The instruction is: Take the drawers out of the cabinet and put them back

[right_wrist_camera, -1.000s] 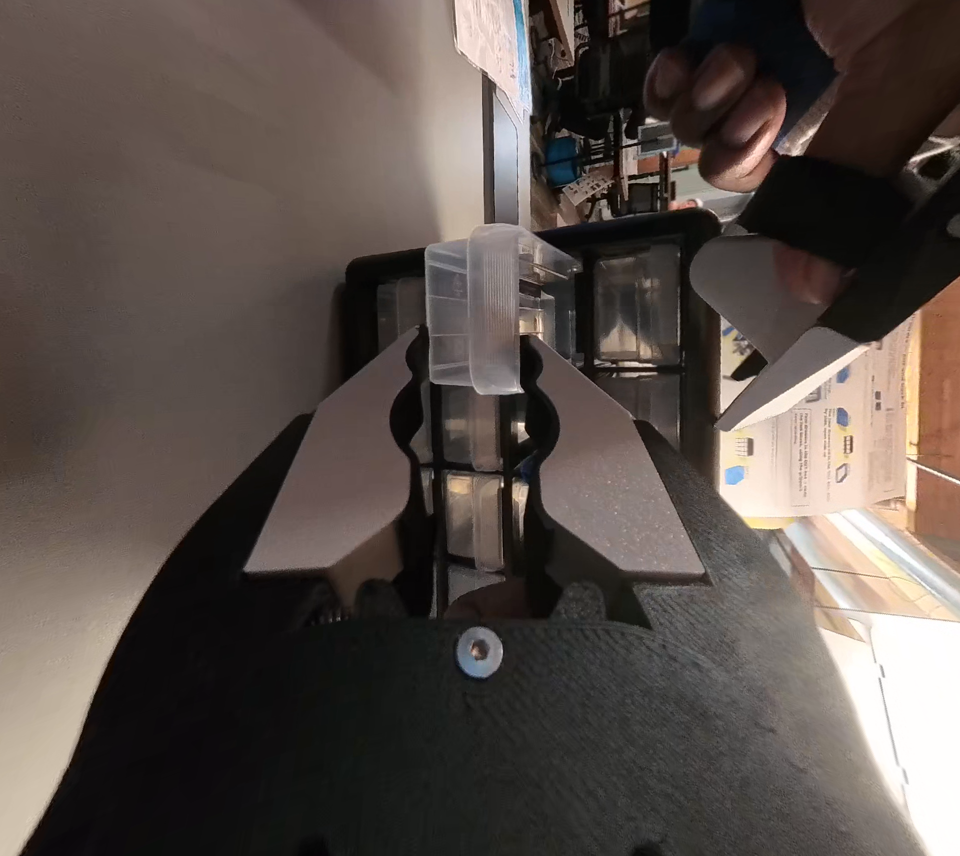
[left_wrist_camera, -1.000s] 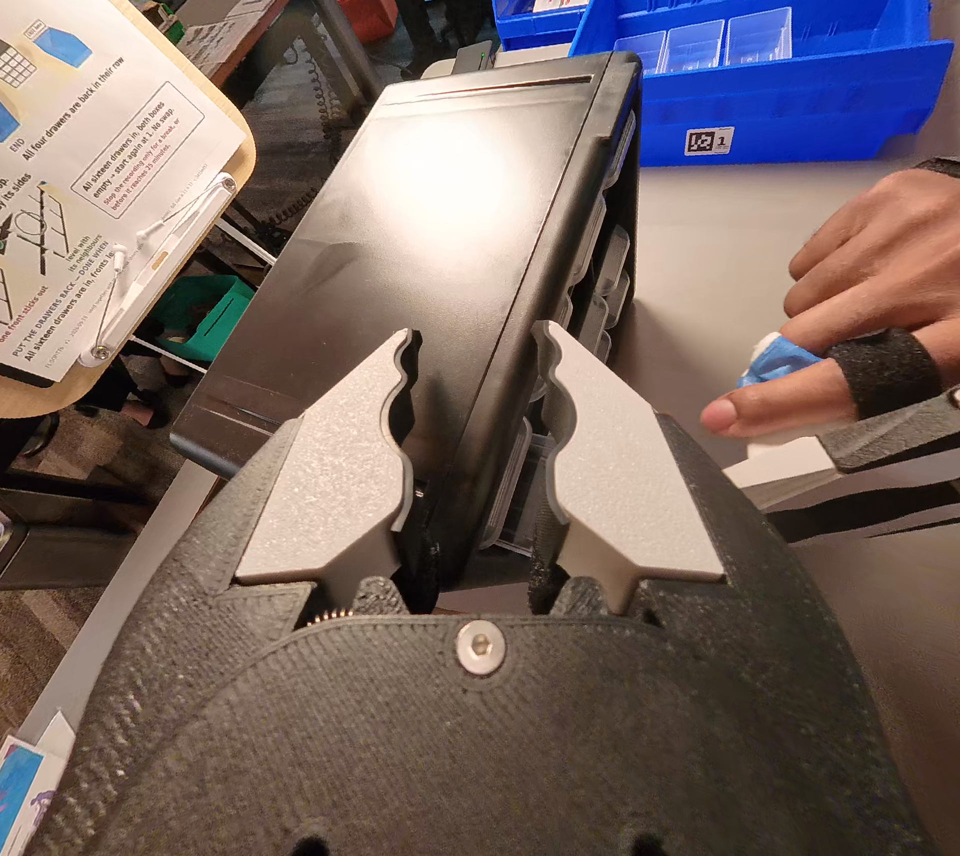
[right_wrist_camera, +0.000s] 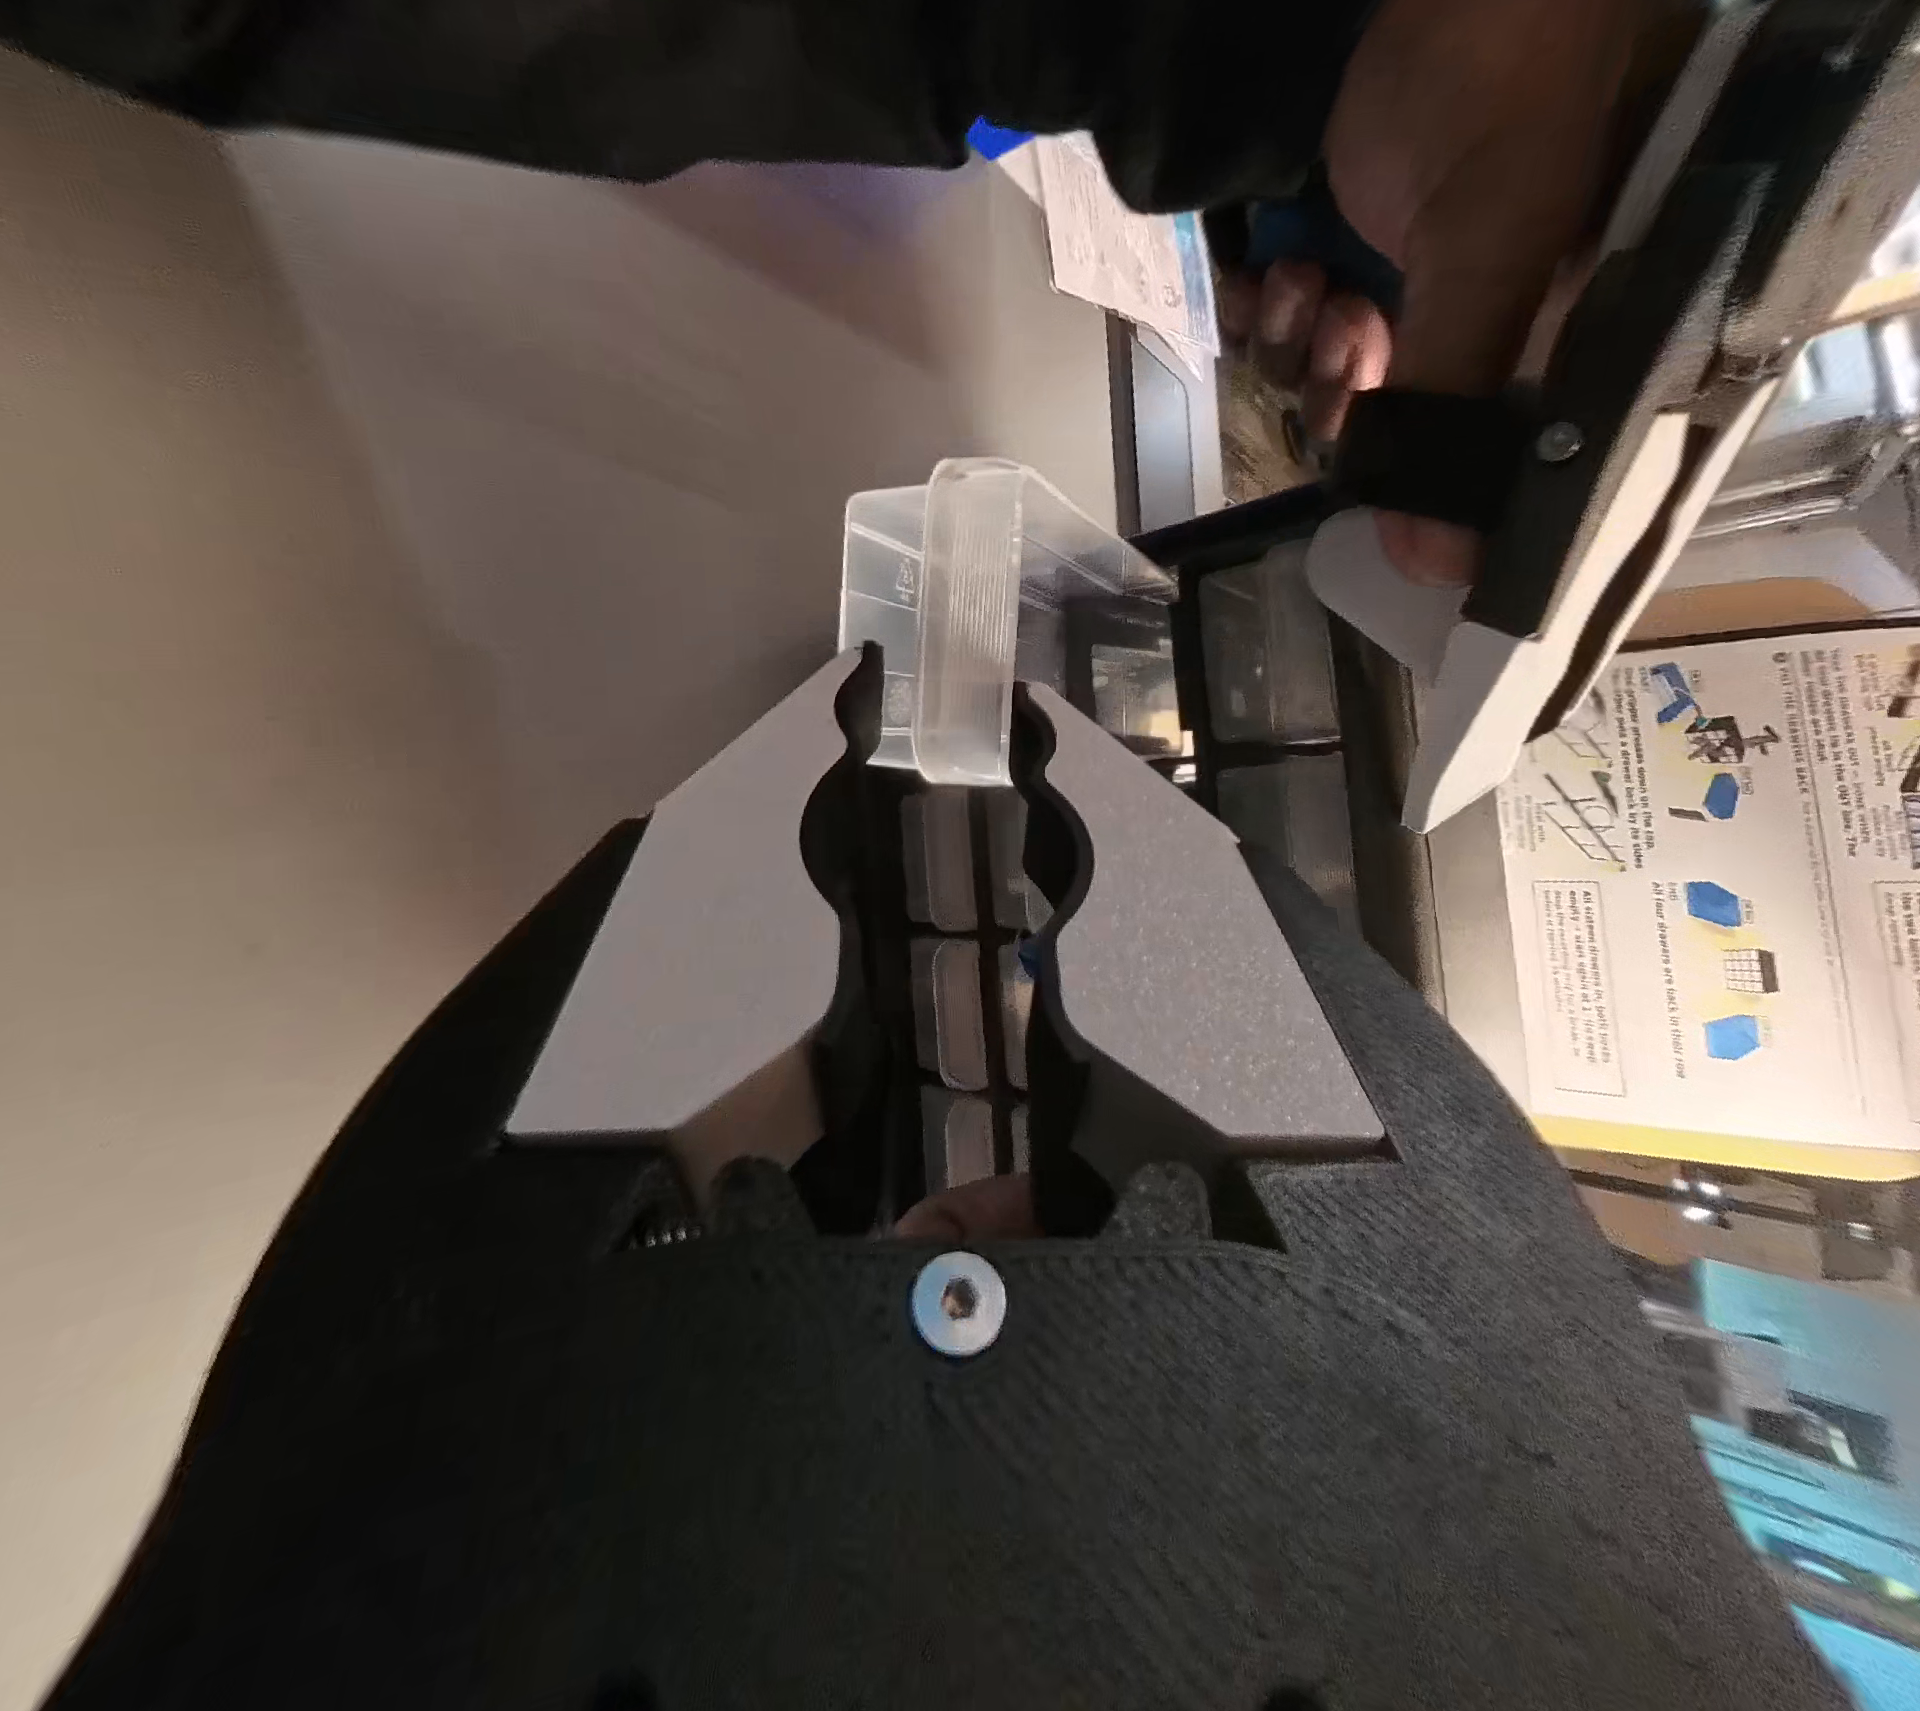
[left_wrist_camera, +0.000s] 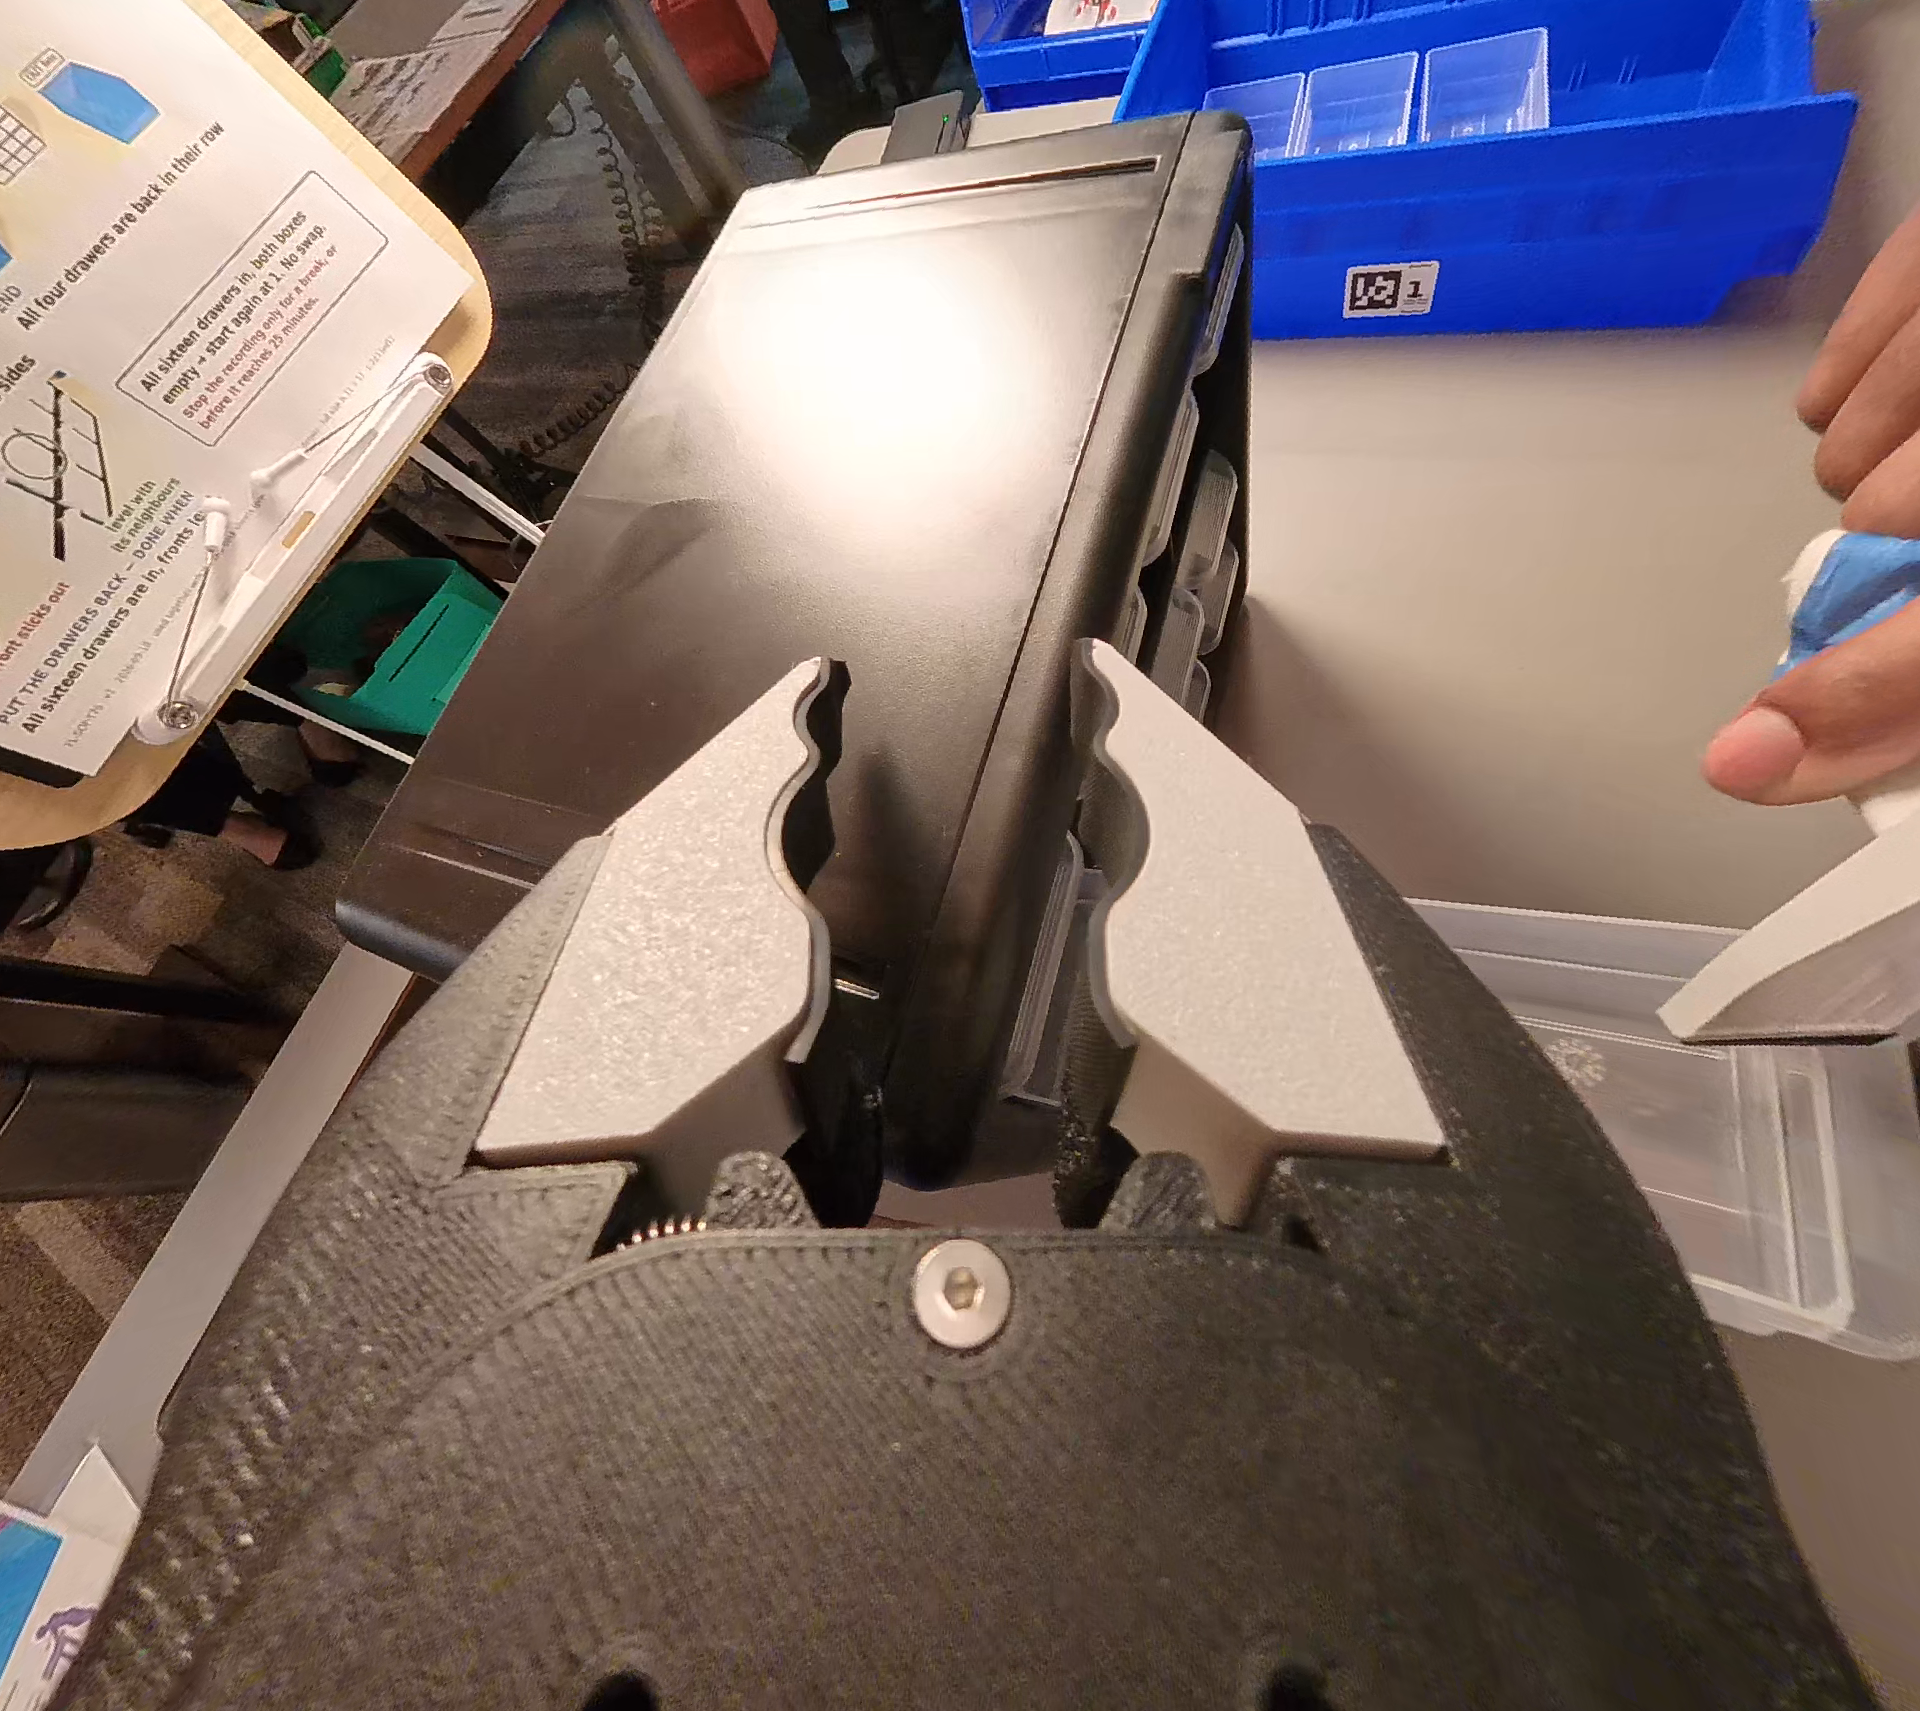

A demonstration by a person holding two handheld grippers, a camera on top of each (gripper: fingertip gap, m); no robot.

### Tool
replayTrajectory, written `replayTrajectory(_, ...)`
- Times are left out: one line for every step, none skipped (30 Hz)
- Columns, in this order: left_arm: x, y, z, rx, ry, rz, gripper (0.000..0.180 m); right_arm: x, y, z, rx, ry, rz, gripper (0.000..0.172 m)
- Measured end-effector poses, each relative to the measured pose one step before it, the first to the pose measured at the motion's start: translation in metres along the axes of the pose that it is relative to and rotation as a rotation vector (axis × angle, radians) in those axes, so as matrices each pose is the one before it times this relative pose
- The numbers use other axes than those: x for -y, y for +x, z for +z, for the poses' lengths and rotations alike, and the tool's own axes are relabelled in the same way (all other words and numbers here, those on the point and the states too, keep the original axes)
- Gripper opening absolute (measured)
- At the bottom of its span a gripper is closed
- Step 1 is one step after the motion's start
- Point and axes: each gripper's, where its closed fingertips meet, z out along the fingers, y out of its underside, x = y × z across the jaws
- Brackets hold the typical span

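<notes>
Left gripper (left_wrist_camera: 956, 674): fingers straddling the cabinet's (left_wrist_camera: 831, 466) top front edge, one pad on top, the other down the front face; gripper body held in a hand (right_wrist_camera: 1455, 290) with a dark sleeve. Right gripper (right_wrist_camera: 940, 695): rolled sideways, both pads pressed on a clear drawer's (right_wrist_camera: 935, 612) front handle, hand (left_wrist_camera: 1839, 622) wrapped round its grip.

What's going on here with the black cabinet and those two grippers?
A person is working a small black cabinet of clear drawers on a table, a handheld gripper in each hand. The left gripper straddles the cabinet's top front edge, seemingly to steady it. The right gripper is closed on the handle of one clear drawer, which is pulled well out of the cabinet. Behind, a blue bin already holds three clear drawers.
</notes>
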Motion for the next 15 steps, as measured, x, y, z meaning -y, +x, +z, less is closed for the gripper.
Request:
replayTrajectory(-0.00006,0.00007,0.00006,0.0001,-0.0002,0.0004,0.044,0.00208,0.00287,-0.00158,0.0106,0.0083,0.0243,0.026)
replayTrajectory(-0.00006,-0.00002,-0.0001,-0.0001,0.0002,-0.0001,0.044,0.00154,0.00287,-0.00146,0.0114,0.0085,0.0242,0.025)
replayTrajectory(0.00001,-0.00004,0.0,-0.0002,0.0004,-0.0002,0.044,0.00113,0.00279,-0.00176,0.01,0.0086,0.023,0.025)
replayTrajectory(0.00004,0.00012,-0.00004,0.0,0.0002,0.0001,0.044,0.00107,0.00293,-0.00194,0.0073,0.0096,0.0215,0.024)
replayTrajectory(0.00002,0.00003,0.00001,0.0002,-0.0002,0.0003,0.044,0.00083,0.00292,-0.00208,0.0052,0.0103,0.0211,0.023)
replayTrajectory(-0.00011,-0.00001,0.00004,0.0001,-0.0002,0.0003,0.044,0.00047,0.00268,-0.00199,0.0067,0.0101,0.022,0.023)
replayTrajectory(-0.00002,-0.00005,-0.00001,-0.0002,0.0002,0.0,0.044,0.0001,0.00247,-0.00164,0.0101,0.0123,0.0223,0.02)
replayTrajectory(0.00007,-0.00004,-0.00006,-0.0004,0.0003,-0.0004,0.044,-0.00004,0.00255,-0.00146,0.0133,0.0154,0.0205,0.02)
replayTrajectory(0.00006,0.00003,0.0001,0.0001,-0.0001,0.0001,0.044,0.00009,0.00274,-0.00133,0.0155,0.0169,0.0183,0.02)
replayTrajectory(-0.00011,0.00002,0.00004,0.0004,-0.0005,0.0004,0.044,0.00086,0.00395,-0.00163,0.0137,0.0184,0.0191,0.019)
replayTrajectory(-0.00003,-0.00004,-0.00002,0.0004,-0.0002,-0.0002,0.044,0.002,0.00503,-0.00161,0.01,0.0196,0.0189,0.019)
replayTrajectory(0.00002,-0.00005,0.00001,0.0001,0.0005,-0.0007,0.044,0.00314,0.00527,-0.00162,0.0058,0.0201,0.0118,0.019)
replayTrajectory(0.00001,-0.00003,-0.00006,0.0001,0.0006,-0.0004,0.044,0.00348,0.00414,-0.00109,0.0047,0.0158,0.003,0.019)
replayTrajectory(0.00007,0.00003,0.00004,0.0005,0.0002,-0.0002,0.044,0.00385,0.00303,-0.00084,0.0032,0.0119,-0.0029,0.019)
replayTrajectory(-0.00002,-0.00008,-0.00001,0.0006,-0.0002,-0.0002,0.044,0.00327,0.00289,-0.00037,-0.0021,0.004,-0.0056,0.019)
